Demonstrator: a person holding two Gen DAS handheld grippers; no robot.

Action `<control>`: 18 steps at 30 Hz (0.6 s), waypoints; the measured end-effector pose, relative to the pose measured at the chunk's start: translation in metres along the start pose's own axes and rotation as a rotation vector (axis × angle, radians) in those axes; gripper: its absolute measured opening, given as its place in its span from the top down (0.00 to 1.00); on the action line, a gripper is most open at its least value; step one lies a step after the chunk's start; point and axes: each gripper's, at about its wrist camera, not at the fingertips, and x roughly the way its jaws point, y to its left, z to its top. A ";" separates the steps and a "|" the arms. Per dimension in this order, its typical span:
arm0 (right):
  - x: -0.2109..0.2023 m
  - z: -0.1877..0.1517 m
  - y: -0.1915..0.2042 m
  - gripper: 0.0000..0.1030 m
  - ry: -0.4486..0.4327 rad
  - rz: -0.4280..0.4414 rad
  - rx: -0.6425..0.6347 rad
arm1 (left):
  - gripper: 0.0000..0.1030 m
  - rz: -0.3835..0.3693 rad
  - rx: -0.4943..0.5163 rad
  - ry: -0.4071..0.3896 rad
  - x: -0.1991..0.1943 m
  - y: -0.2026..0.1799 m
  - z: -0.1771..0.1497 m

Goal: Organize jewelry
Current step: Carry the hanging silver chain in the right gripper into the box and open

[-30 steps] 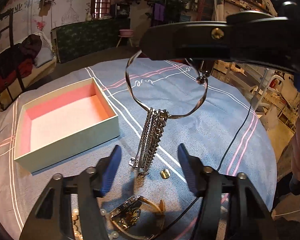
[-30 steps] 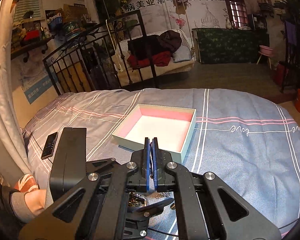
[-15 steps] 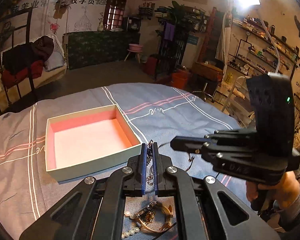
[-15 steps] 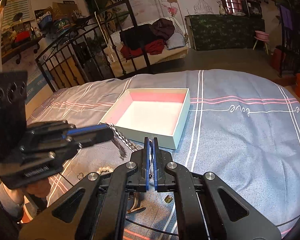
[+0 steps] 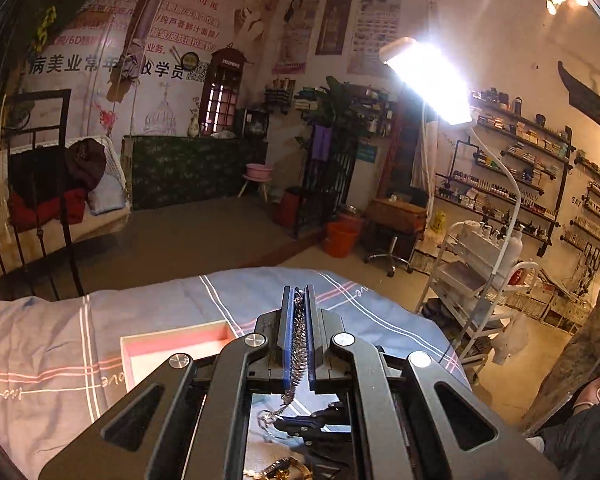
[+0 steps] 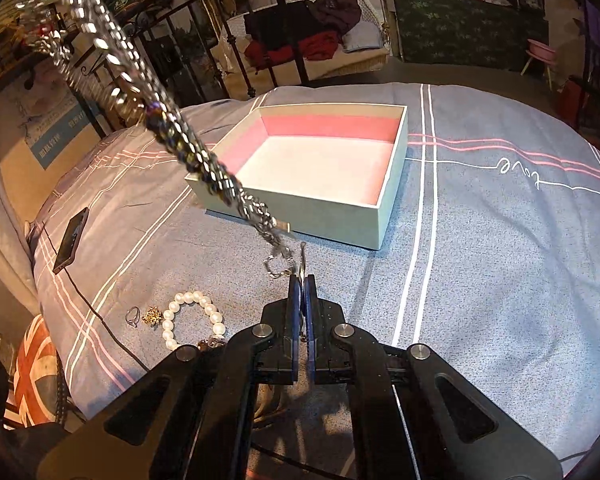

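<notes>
My left gripper [image 5: 298, 300] is shut on a silver chain [image 5: 299, 336], raised high above the table. The chain [image 6: 168, 120] hangs slanting down from the upper left in the right wrist view to a thin metal bangle [image 6: 302, 258]. My right gripper [image 6: 302, 280] is shut on that bangle's edge, just in front of the open box [image 6: 392, 208] with pink lining. The box [image 5: 172, 344] also shows low in the left wrist view, partly hidden by my fingers.
A pearl bracelet [image 6: 188, 320], a small ring [image 6: 133, 315] and a gold trinket [image 6: 152, 315] lie on the blue striped cloth [image 6: 500, 260] at the front left. A black phone [image 6: 71, 240] with a cable lies further left. Gold jewelry [image 5: 284, 468] lies below my left gripper.
My left gripper shut on the chain and rose high, tilting up toward the room. The chain now stretches taut between both grippers. My right gripper moved a little nearer the box.
</notes>
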 end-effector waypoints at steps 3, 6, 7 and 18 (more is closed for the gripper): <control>-0.010 0.007 0.004 0.97 -0.030 -0.008 -0.020 | 0.95 0.029 -0.003 -0.014 -0.004 0.006 0.003; -0.026 0.021 0.010 0.97 -0.072 -0.012 -0.045 | 0.95 0.073 -0.004 -0.012 -0.003 0.011 0.002; -0.031 0.026 0.012 0.97 -0.090 -0.012 -0.056 | 0.95 0.089 -0.006 -0.013 -0.003 0.012 0.001; -0.050 0.106 0.030 0.97 -0.209 -0.037 -0.154 | 0.95 0.170 -0.004 -0.053 0.007 0.034 0.030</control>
